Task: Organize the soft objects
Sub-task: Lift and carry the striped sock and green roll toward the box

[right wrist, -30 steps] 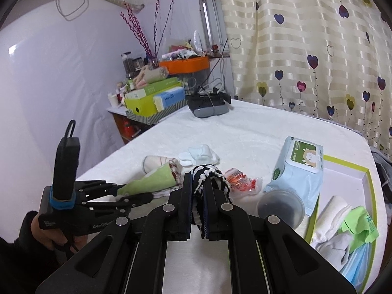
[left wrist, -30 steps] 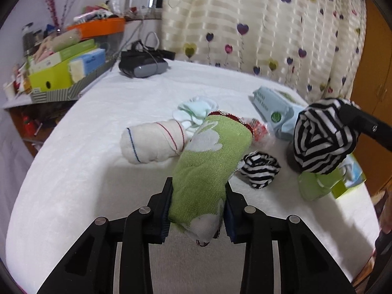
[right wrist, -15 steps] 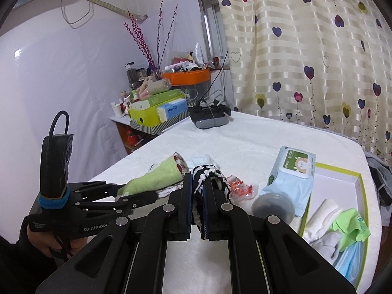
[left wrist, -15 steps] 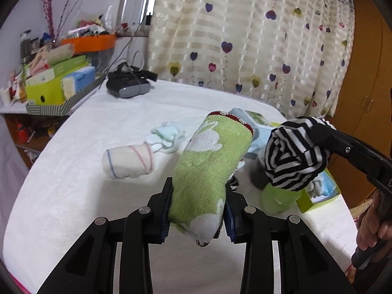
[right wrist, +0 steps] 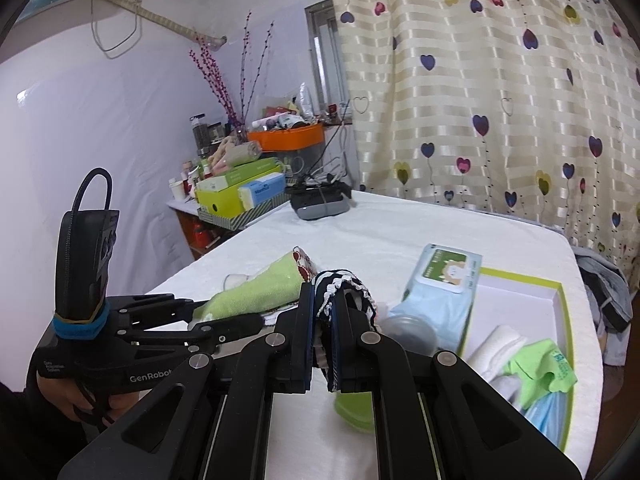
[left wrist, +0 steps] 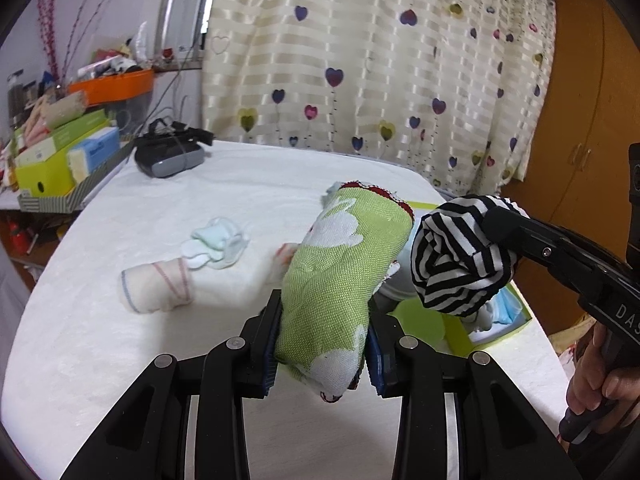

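A white-covered table point(left wrist: 100, 360) fills most of both views, with a heart-patterned curtain point(right wrist: 500, 100) behind it and a cluttered side shelf point(right wrist: 240, 196) at its far left corner. On the table's right side lies a green-rimmed tray point(right wrist: 560, 320), the likely home for the soft things: it already holds a white rolled cloth point(right wrist: 496, 344), a green garment point(right wrist: 544, 368) and something pale blue point(right wrist: 548, 412), so part of the sorting looks done. A pack of wet wipes point(right wrist: 440, 284) leans beside the tray, with a round clear lid point(right wrist: 408, 330) just in front of it. The left gripper point(left wrist: 322, 344) is clamped on a rolled green towel point(left wrist: 340, 276), held clear above the table, its far end pointing toward the tray. The right gripper point(right wrist: 322, 336) is pinched nearly together on a bundled black-and-white striped cloth point(left wrist: 460, 256), which hangs in the air just beside the towel. Both bundles seem to be on their way to the tray, not yet set down. Still lying on the table, well apart from the tray, are a white rolled cloth with thin coloured stripes point(left wrist: 156, 286), a small pale blue-white sock pair point(left wrist: 218, 242) next to it, and a blurred reddish item point(left wrist: 286, 252) behind the towel. So I judge the task roughly midway.
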Demonstrator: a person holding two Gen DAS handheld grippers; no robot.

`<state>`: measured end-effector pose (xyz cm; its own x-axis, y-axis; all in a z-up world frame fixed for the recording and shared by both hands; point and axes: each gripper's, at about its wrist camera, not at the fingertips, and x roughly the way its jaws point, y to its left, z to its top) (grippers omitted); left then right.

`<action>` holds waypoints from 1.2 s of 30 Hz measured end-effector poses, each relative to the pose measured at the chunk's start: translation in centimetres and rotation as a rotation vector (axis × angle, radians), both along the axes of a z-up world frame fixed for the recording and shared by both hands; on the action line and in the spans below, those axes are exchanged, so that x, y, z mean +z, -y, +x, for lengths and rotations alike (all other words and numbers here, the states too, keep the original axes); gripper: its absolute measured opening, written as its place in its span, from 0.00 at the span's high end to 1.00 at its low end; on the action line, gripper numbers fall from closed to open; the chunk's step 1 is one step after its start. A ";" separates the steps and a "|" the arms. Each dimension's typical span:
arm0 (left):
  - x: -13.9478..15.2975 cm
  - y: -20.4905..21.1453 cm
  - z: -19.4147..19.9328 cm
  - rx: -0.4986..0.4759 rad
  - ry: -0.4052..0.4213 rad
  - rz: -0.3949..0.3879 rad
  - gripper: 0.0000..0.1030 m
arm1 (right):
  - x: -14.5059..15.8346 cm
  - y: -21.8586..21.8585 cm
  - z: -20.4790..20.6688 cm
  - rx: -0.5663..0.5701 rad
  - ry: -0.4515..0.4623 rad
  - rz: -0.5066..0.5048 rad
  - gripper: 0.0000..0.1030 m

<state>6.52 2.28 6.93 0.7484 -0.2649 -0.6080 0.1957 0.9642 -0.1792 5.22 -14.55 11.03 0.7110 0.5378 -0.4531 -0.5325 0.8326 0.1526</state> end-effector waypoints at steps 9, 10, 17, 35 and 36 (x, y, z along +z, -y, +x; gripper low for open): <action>0.5 3.6 1.1 -0.053 -0.004 0.016 0.67 | 0.2 3.9 0.4 -0.058 0.005 0.019 0.93; 0.6 4.2 1.3 -0.063 -0.005 0.019 0.67 | 0.2 4.4 0.5 -0.065 0.005 0.021 0.93; 0.9 7.1 2.3 -0.103 -0.007 0.037 0.67 | 0.2 7.0 1.2 -0.104 0.006 0.027 0.93; 0.9 14.0 6.7 -0.170 -0.029 0.067 0.67 | -0.9 14.3 4.6 -0.222 -0.016 0.040 0.93; 0.8 14.3 6.8 -0.169 -0.032 0.070 0.67 | -1.0 14.5 4.7 -0.225 -0.018 0.041 0.93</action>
<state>13.35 -12.02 7.70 0.6770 -0.3417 -0.6519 0.3517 0.9282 -0.1214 9.96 -29.03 10.03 0.8070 0.3850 -0.4479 -0.3314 0.9229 0.1961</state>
